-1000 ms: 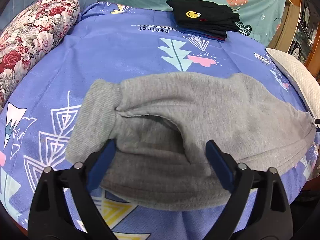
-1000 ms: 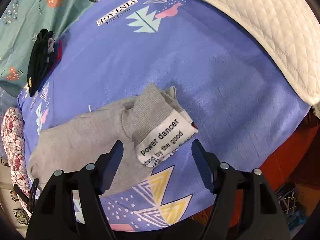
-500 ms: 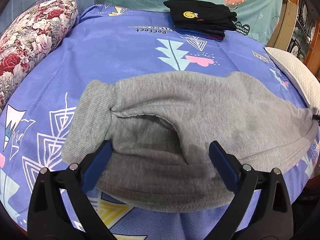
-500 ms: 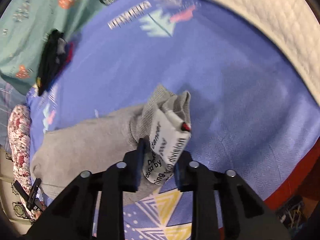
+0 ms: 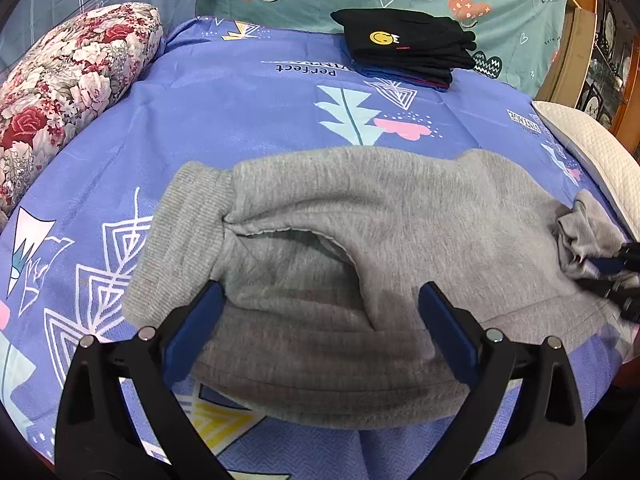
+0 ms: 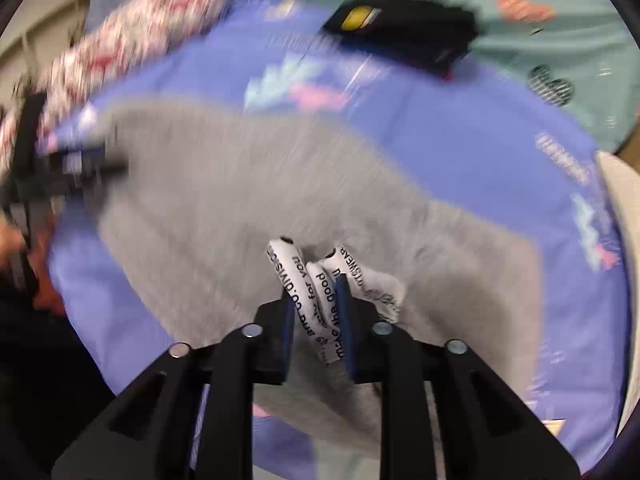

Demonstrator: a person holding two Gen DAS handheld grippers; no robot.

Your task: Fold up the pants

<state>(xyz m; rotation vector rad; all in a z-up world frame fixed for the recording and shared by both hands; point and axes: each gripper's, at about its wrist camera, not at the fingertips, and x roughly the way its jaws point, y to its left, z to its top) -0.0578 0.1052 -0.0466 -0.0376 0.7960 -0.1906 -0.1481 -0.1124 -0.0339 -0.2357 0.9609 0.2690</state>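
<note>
What changed: a second ago our right claw (image 6: 316,320) stood wide over the white band (image 6: 320,300) at one end of the gray pants (image 5: 360,264). Then it bit down on the band, rolled over, and swung across the bed. Now its view is all smeared.

Right claw: its jaws are easing apart a little, yet the pads still pinch the bunched band between them.

Left claw: our left claw (image 5: 320,320) has stayed put. Its jaws stand apart over the near edge of the pants at 6 o'clock, holding nothing.

Pants: they lie flat in the middle of the purple sheet (image 5: 240,112). The ribbed cuff (image 5: 180,232) sits at 9 o'clock in the left view, and the pinched end is lifted at 3 o'clock.

What it means: we think the fold has begun, with the band end going toward the cuff.

Around us: a flowery pillow (image 5: 68,80) at 10 o'clock, a pile of black clothes (image 5: 404,44) at 1 o'clock, a white quilt (image 5: 600,160) at 3 o'clock.

In the way: nothing sits on the pants. The pile and pillow are well apart from them.
</note>
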